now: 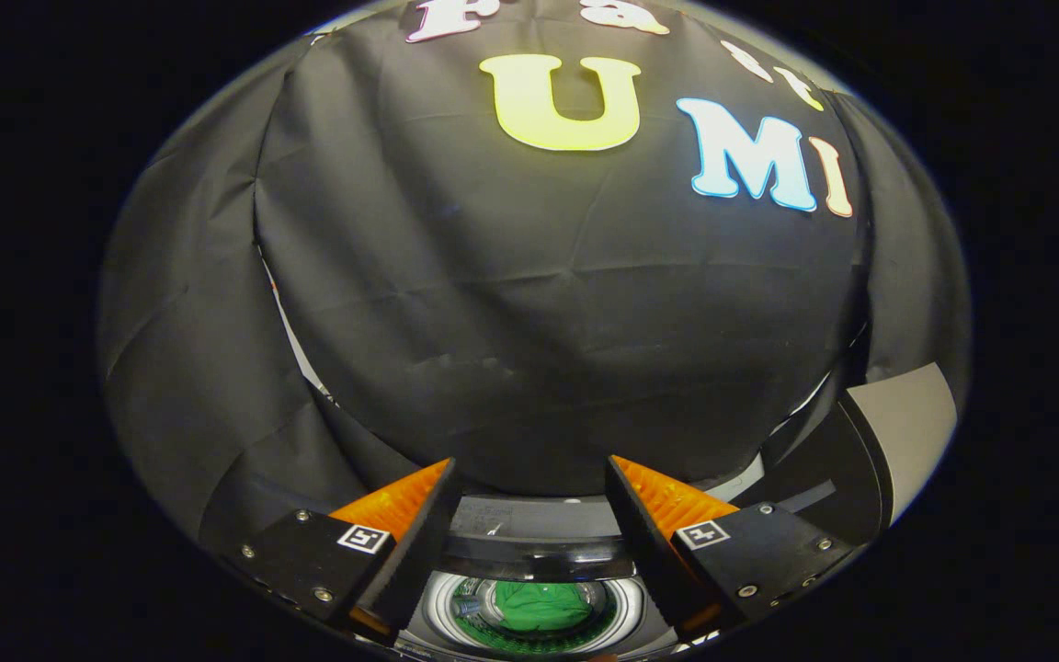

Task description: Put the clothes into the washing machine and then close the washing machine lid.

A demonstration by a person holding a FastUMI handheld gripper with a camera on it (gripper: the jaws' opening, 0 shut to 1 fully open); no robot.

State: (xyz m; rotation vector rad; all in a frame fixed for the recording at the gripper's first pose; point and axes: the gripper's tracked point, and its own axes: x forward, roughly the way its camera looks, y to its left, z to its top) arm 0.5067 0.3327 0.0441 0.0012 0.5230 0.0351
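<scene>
My gripper [529, 473] is open, its two fingers spread wide with nothing between them. Below and between the fingers I look down into the washing machine's round drum [438, 602], where a green garment [543, 605] lies bunched. The machine's dark top rim [534, 552] runs across just ahead of the drum opening. To the right, beyond the right finger, the raised lid [906, 441] stands up at an angle, its pale face turned toward me. The gripper hangs above the machine, apart from the lid and the garment.
The black cloth wall [529, 303] of the booth rises close behind the machine, with a side panel [189, 386] of the same cloth at the left.
</scene>
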